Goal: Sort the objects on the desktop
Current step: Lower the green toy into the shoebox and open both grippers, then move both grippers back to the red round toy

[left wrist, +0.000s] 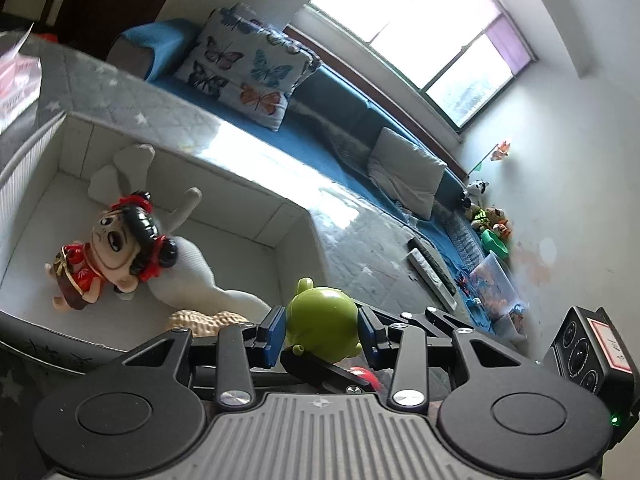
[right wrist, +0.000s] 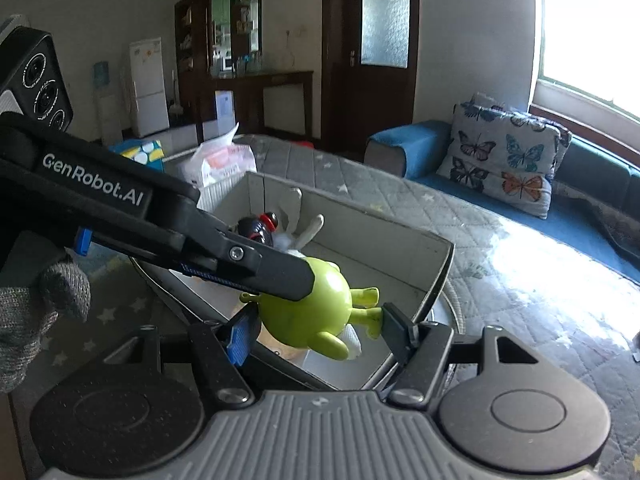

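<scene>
Green figurine [left wrist: 322, 320]: clamped between the pads of my left gripper [left wrist: 323, 330]; my right gripper [right wrist: 318, 330] also pinches it, head and feet. Held above the white box [right wrist: 436, 264], whose doll [left wrist: 108, 248] lies at nine o'clock.

Home living room, probably: blue sofa [right wrist: 408, 148], butterfly cushion [left wrist: 244, 68], fridge [right wrist: 148, 88], wooden cabinet [right wrist: 240, 48].

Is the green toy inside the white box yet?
No. The green toy is pinched in the left claw above the white box, not lying inside.
</scene>
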Demonstrator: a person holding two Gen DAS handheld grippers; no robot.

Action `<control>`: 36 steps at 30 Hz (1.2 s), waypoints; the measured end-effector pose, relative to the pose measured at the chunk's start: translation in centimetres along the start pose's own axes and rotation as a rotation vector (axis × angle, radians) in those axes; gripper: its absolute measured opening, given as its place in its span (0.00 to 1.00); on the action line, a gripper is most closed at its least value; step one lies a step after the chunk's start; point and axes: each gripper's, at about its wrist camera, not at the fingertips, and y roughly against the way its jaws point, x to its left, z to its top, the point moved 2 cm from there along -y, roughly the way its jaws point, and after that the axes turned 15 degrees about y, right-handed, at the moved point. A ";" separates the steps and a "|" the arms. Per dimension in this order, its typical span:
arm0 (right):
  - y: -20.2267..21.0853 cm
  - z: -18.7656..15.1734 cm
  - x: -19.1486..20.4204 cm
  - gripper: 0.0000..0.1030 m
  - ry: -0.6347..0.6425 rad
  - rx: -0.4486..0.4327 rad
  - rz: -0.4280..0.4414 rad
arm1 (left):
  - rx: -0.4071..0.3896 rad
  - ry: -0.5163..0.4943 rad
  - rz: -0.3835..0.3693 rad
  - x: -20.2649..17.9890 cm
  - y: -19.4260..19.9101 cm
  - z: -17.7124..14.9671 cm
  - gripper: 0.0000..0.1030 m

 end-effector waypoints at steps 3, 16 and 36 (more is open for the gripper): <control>-0.9 -0.3 0.0 0.65 0.000 0.016 0.005 | 0.009 0.018 0.004 0.8 -0.7 0.2 0.40; -0.4 -1.4 0.2 0.65 -0.019 0.007 -0.011 | 0.038 0.030 0.042 1.8 -1.8 -1.0 0.38; 6.0 -5.8 0.9 0.75 -0.084 -0.019 -0.073 | -0.008 -0.070 0.056 -1.3 1.2 -4.9 0.38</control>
